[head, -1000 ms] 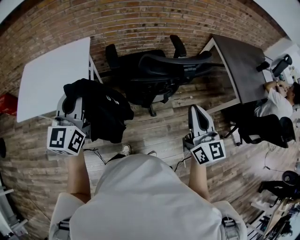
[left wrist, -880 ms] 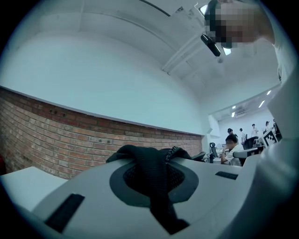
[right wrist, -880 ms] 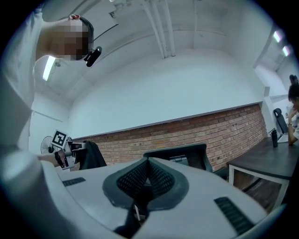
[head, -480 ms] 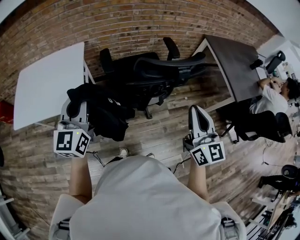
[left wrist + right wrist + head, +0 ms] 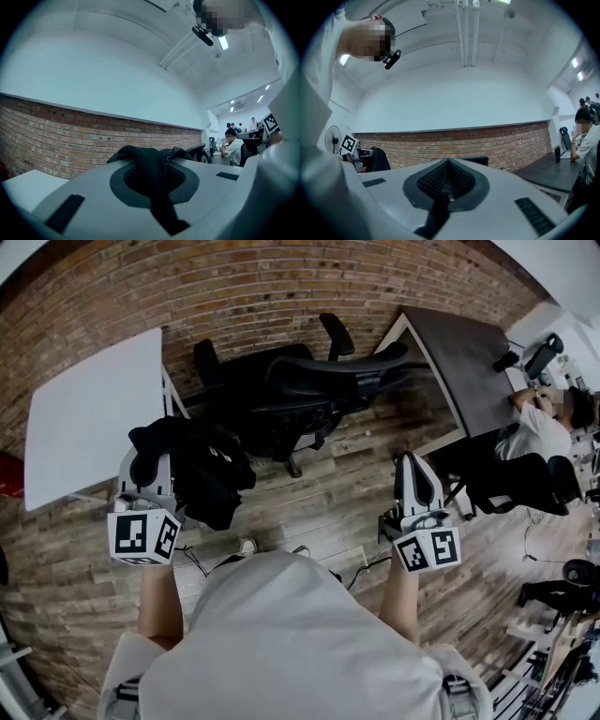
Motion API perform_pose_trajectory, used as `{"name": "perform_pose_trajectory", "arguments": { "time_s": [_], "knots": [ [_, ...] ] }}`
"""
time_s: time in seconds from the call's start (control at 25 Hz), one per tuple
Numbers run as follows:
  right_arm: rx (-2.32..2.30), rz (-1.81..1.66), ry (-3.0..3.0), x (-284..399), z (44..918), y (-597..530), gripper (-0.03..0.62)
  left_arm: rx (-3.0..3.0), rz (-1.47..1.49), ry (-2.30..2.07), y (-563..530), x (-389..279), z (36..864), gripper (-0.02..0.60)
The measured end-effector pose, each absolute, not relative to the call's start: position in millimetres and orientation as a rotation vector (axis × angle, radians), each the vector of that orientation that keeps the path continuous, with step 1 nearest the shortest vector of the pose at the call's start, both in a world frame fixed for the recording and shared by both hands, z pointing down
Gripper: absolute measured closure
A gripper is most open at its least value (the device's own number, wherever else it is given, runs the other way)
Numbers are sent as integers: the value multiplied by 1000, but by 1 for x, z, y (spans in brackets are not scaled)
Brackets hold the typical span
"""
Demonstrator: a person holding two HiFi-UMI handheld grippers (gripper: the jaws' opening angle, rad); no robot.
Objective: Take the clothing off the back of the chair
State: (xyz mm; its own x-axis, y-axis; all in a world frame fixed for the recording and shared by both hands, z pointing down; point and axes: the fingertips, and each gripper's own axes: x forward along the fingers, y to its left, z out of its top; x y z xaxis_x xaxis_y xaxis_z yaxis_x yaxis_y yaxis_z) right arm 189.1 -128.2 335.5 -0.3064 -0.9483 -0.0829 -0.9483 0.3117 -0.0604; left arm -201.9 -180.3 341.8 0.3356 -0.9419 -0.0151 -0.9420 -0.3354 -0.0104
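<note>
A black piece of clothing [image 5: 204, 470] hangs from my left gripper [image 5: 145, 454], clear of the black office chair [image 5: 291, 390] that stands ahead by the brick wall. In the left gripper view the dark fabric [image 5: 152, 171] is pinched between the shut jaws and bunches over their tips. My right gripper [image 5: 413, 465] is held level to the right of the chair, shut, with nothing in it. Its closed tips [image 5: 447, 163] point toward the brick wall. The chair's backrest [image 5: 342, 364] looks bare.
A white table [image 5: 89, 413] stands left of the chair and a dark table [image 5: 464, 357] to its right. A seated person [image 5: 539, 432] and another black chair [image 5: 511, 488] are at the far right. Wooden floor [image 5: 328, 502] lies in front of the chair.
My right gripper has shifted a little to the right. The left gripper keeps its hold on the clothing and has hardly moved.
</note>
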Motion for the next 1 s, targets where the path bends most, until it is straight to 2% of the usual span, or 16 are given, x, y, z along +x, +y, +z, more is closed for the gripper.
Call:
{"name": "perform_pose_trajectory", "arguments": {
  "time_s": [1.0],
  "knots": [
    [-1864,82,2421,141,344,-116,576,-2640,-6,1675,-186,-221,353,540]
  ]
}}
